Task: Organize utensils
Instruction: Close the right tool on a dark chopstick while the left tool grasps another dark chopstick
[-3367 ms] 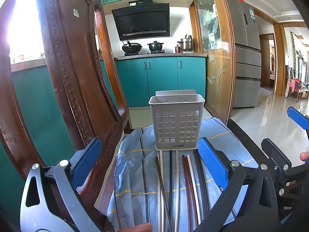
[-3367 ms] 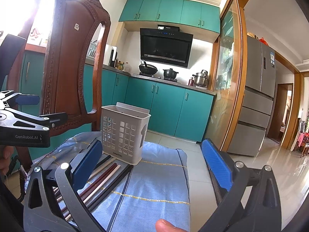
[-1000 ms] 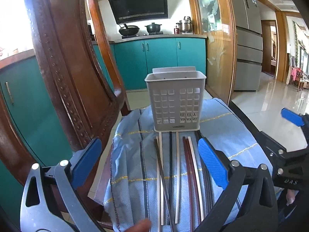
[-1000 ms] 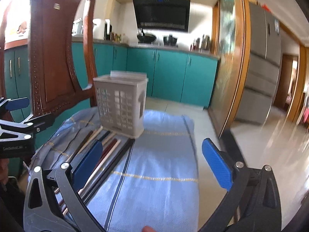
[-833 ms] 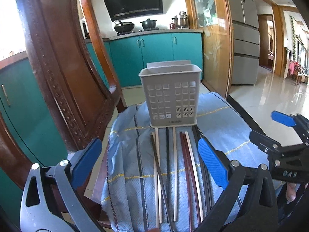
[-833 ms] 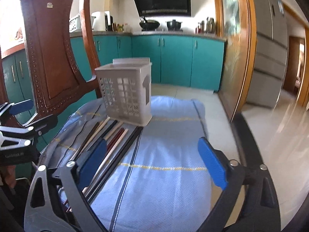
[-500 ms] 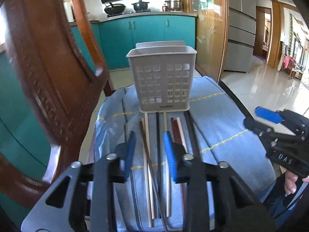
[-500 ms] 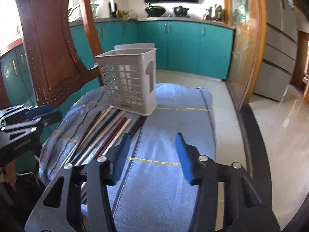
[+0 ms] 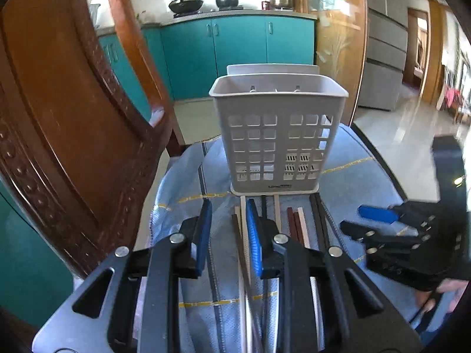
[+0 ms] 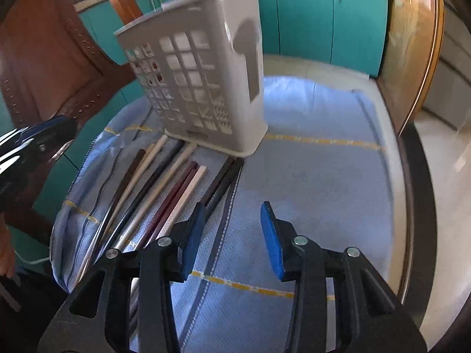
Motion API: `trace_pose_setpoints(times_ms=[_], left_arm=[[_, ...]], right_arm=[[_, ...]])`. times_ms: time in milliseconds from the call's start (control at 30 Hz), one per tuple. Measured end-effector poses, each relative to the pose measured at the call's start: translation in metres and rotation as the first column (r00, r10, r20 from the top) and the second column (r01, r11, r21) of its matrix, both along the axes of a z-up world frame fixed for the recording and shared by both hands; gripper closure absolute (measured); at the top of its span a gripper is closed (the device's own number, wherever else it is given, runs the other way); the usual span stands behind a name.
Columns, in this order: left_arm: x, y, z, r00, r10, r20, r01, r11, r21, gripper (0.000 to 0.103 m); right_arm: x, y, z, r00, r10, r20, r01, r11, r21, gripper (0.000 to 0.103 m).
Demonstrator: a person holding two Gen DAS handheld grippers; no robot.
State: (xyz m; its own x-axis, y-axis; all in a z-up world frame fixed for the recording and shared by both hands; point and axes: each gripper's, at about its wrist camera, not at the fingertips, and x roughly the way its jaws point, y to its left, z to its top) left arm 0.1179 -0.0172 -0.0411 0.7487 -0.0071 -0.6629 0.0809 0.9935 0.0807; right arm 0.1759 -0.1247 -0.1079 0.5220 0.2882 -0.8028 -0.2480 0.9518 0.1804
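Note:
A white perforated utensil basket [image 9: 276,135] [image 10: 200,82] stands upright on a blue striped cloth [image 9: 353,161] [image 10: 309,176]. Several chopsticks [image 9: 294,223] [image 10: 176,188], white, dark and maroon, lie side by side in front of it. My left gripper [image 9: 229,209] hovers over the leftmost chopsticks. Its jaws are closing, with a dark and a white stick in the gap, and the pads are not on them. My right gripper [image 10: 233,206] is over bare cloth just right of the black chopsticks. Its jaws are also closing, with nothing between them. It also shows at the right as the right gripper [image 9: 362,220].
A carved wooden chair back [image 9: 59,132] [image 10: 44,58] rises close on the left. The table's dark rim [image 10: 412,191] runs along the right of the cloth, with the tiled floor beyond. Teal kitchen cabinets [image 9: 235,47] stand behind. A hand [image 9: 447,291] holds the right gripper.
Both grippers went from wide open to narrow. Both moved forward and tipped down toward the chopsticks, so the basket now looks larger and closer.

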Motion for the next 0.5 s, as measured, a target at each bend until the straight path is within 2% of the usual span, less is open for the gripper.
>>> trace_pose_setpoints(times_ms=[167, 233, 333, 400, 467, 500], left_arm=[[-0.003, -0.006, 0.003, 1.000, -0.019, 0.019, 0.019, 1.000, 0.008, 0.078], [-0.003, -0.008, 0.001, 1.000, -0.018, 0.013, 0.018, 1.000, 0.016, 0.078], [-0.001, -0.004, -0.002, 1.000, -0.006, 0.001, 0.005, 1.000, 0.011, 0.078], [0.001, -0.002, -0.004, 1.000, 0.002, -0.011, -0.002, 1.000, 0.007, 0.078], [0.003, 0.001, -0.008, 1.000, 0.006, -0.031, -0.006, 1.000, -0.002, 0.078], [0.004, 0.002, -0.010, 0.999, 0.007, -0.043, -0.007, 1.000, -0.006, 0.078]], right_arm=[[0.007, 0.013, -0.015, 0.999, 0.005, -0.044, -0.005, 1.000, -0.022, 0.059], [0.008, 0.019, -0.015, 1.000, 0.012, -0.026, -0.014, 0.998, -0.066, 0.058], [0.005, 0.021, -0.015, 1.000, 0.019, -0.020, -0.021, 0.996, -0.083, 0.058], [0.002, 0.022, -0.015, 0.999, 0.041, -0.028, -0.044, 0.995, -0.087, 0.069], [-0.002, 0.020, -0.015, 0.998, 0.050, -0.035, -0.053, 0.995, -0.085, 0.085], [-0.003, 0.016, -0.014, 0.998, 0.045, -0.038, -0.048, 0.995, -0.087, 0.087]])
